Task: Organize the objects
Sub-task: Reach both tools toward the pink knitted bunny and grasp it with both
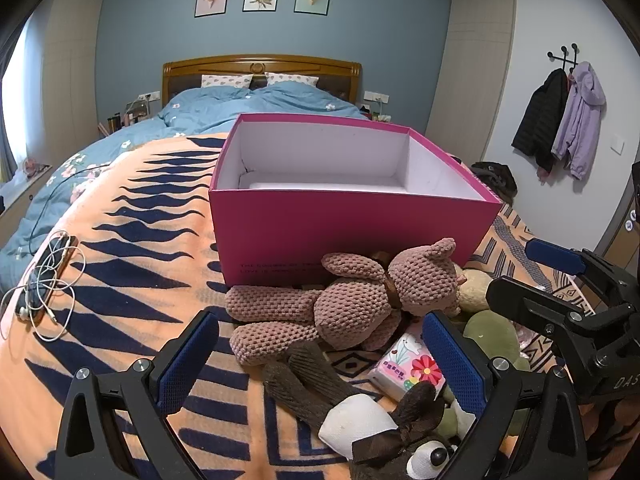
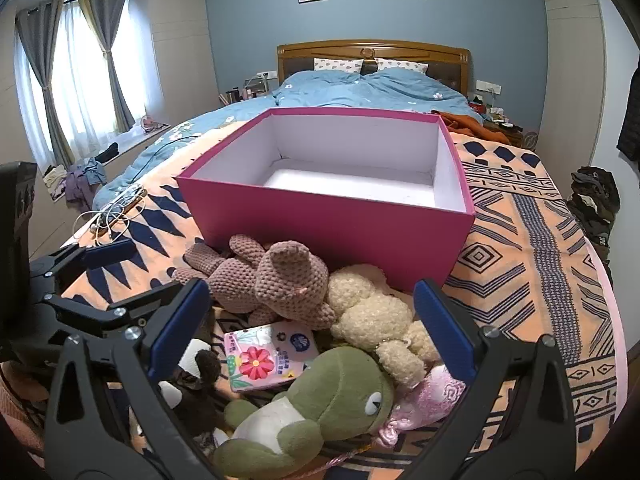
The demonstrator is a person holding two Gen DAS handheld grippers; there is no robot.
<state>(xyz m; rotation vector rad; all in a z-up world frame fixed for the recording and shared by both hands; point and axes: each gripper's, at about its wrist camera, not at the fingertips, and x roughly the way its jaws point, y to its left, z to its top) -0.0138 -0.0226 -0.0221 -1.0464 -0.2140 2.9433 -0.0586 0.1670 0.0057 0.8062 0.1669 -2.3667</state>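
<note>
Surface: bed (image 2: 540, 216), orange patterned blanket over blue duvet.
Centre: open pink box (image 2: 332, 228).
Before box: toys (image 2: 288, 276), tissue pack (image 2: 264, 356).
Left edge: phone (image 1: 50, 272) with cable.

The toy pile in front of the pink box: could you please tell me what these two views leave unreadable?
- Dark brown plush toy: left wrist view, cut off by the bottom edge; right wrist view, mostly behind the right gripper.
- Print on the pink box: left wrist view, too small, partly behind the knitted bear.
- Cream plush: face hidden in both views.
- Tissue pack: text too small.
</note>
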